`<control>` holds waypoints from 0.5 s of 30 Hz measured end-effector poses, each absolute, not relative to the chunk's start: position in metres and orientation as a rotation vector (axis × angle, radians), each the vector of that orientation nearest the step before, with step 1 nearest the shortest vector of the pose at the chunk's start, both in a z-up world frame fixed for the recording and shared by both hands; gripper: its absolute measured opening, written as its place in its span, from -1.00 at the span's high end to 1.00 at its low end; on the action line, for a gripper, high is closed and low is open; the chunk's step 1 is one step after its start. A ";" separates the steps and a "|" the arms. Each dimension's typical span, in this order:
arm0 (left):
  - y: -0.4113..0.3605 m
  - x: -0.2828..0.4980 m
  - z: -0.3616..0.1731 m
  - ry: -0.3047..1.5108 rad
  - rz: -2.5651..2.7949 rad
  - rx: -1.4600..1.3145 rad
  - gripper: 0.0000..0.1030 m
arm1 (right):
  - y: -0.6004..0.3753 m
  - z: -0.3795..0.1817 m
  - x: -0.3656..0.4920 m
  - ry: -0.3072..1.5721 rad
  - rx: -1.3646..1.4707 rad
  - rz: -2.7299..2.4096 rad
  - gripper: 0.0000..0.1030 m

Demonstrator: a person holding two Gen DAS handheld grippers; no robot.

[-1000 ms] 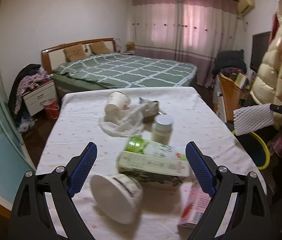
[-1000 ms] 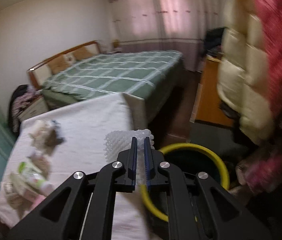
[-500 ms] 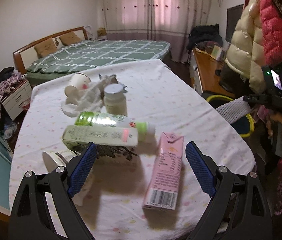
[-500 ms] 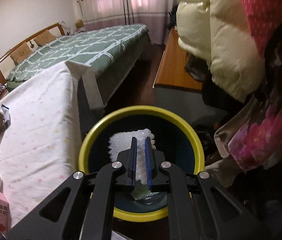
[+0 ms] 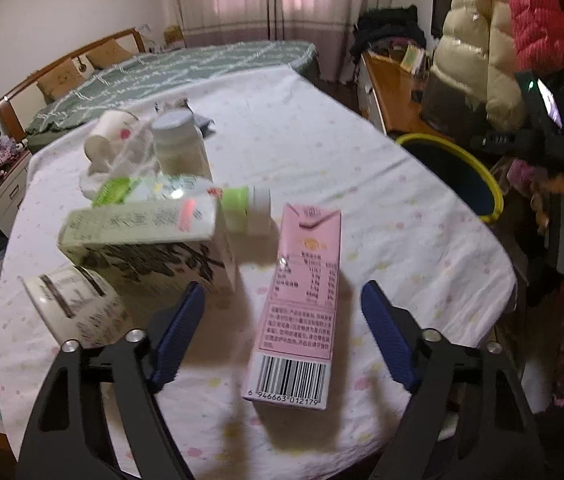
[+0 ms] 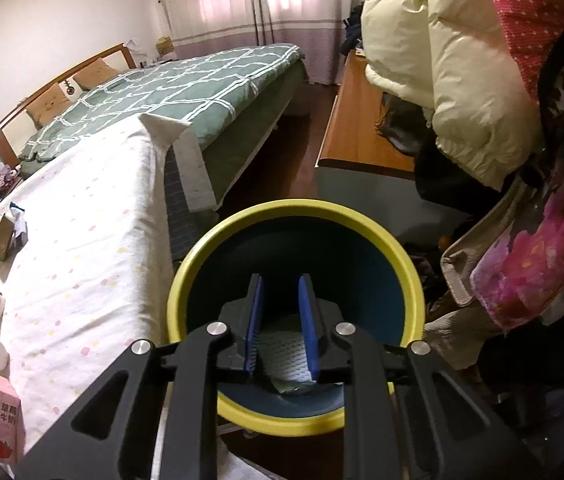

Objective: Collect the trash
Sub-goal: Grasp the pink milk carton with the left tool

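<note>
A pink milk carton [image 5: 301,296] lies flat on the dotted tablecloth [image 5: 381,208]. My left gripper [image 5: 282,296] straddles it from above. Its jaws are closing, with a gap left on both sides of the carton. Over the yellow-rimmed bin [image 6: 293,208] beside the table hangs my right gripper [image 6: 282,280], its jaws opening. The white foam net [image 6: 282,352] lies down inside the bin, free of the blue pads [image 6: 256,320]. In the left wrist view the bin [image 5: 453,152] shows past the table's right edge.
Behind the pink carton lie a green-and-white carton [image 5: 138,224], a green-capped bottle [image 5: 238,208], a grey-lidded jar [image 5: 178,144], a paper cup [image 5: 110,136] and a tipped paper tub [image 5: 78,308]. A hand [image 5: 561,200], hanging jackets [image 6: 461,80] and a wooden desk [image 6: 361,128] crowd the bin's right side.
My left gripper came down and swung right over the pink carton, and its jaws narrowed. My right gripper sank over the bin, parted its jaws and let the foam net drop in.
</note>
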State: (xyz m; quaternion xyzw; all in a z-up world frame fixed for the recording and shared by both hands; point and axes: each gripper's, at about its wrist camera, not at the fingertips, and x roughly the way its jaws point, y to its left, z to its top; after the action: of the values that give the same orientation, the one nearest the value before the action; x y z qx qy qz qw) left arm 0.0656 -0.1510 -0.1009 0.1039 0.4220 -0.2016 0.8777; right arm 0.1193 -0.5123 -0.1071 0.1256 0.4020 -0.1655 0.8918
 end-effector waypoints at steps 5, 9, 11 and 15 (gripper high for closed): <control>-0.156 0.074 -0.120 0.940 -0.428 0.236 -0.15 | -0.509 -0.108 0.119 0.836 0.268 -0.321 0.64; -0.159 0.077 -0.128 0.967 -0.449 0.232 0.25 | -0.509 -0.108 0.114 0.830 0.279 -0.311 0.64; -0.163 0.076 -0.127 0.958 -0.455 0.239 0.25 | -0.510 -0.108 0.110 0.826 0.288 -0.309 0.64; -0.174 0.076 -0.118 0.932 -0.479 0.251 0.25 | -0.515 -0.111 0.103 0.818 0.312 -0.307 0.64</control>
State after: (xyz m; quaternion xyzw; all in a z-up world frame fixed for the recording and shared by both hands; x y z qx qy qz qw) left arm 0.0764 -0.1742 -0.1183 0.1195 0.4437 -0.2280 0.8584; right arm 0.1029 -0.5146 -0.1109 0.1505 0.3947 -0.1478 0.8943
